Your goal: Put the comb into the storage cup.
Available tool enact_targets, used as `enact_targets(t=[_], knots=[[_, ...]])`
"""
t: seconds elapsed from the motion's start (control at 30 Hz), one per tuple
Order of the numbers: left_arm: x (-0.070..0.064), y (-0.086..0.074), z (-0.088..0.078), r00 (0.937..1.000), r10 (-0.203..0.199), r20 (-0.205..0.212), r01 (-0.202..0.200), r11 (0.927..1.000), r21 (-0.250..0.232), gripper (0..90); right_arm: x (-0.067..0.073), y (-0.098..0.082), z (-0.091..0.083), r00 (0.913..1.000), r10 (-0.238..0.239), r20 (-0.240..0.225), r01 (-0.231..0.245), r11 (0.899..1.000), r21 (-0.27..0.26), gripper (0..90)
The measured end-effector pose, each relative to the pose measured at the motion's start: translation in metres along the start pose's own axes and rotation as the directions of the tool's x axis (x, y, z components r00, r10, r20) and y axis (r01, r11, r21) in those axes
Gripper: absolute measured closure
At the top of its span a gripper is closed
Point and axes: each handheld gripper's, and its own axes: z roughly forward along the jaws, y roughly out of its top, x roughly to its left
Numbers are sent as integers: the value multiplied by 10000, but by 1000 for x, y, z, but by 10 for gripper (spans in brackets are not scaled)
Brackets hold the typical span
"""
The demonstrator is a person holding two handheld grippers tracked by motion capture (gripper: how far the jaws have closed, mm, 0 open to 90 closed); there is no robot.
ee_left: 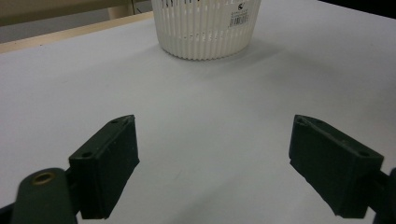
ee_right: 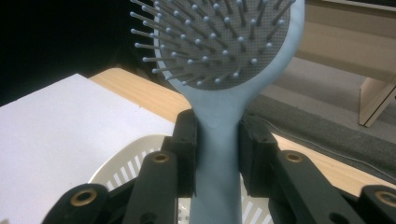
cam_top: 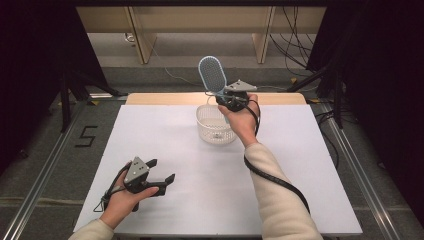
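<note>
A light blue hairbrush (cam_top: 212, 74) stands upright above the white slatted basket (cam_top: 206, 131) at the table's far middle. My right gripper (cam_top: 226, 100) is shut on its handle, and the bristled head rises over the jaws. In the right gripper view the hairbrush (ee_right: 219, 56) shows grey bristles, its handle squeezed between both pads (ee_right: 187, 149), with the basket (ee_right: 121, 163) rim just below. My left gripper (cam_top: 162, 172) rests near the front left of the table, jaws wide open and nothing between them. Its own view has the left gripper (ee_left: 212, 163) facing the basket (ee_left: 205, 28) across bare white table.
The white table top (cam_top: 300, 165) has a wooden strip (cam_top: 165, 98) along its far edge. Wooden furniture legs (cam_top: 142, 40) and loose cables (cam_top: 295, 45) lie on the floor beyond. Metal rails (cam_top: 42, 175) run along both sides of the table.
</note>
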Motion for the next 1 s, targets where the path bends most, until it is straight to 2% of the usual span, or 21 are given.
enact_targets(t=[1.0], knots=[[0,0,0,10000,16,12,-16,10000,23,152,-2,-14,3,9999,-124,-54,124,9999,41,710]])
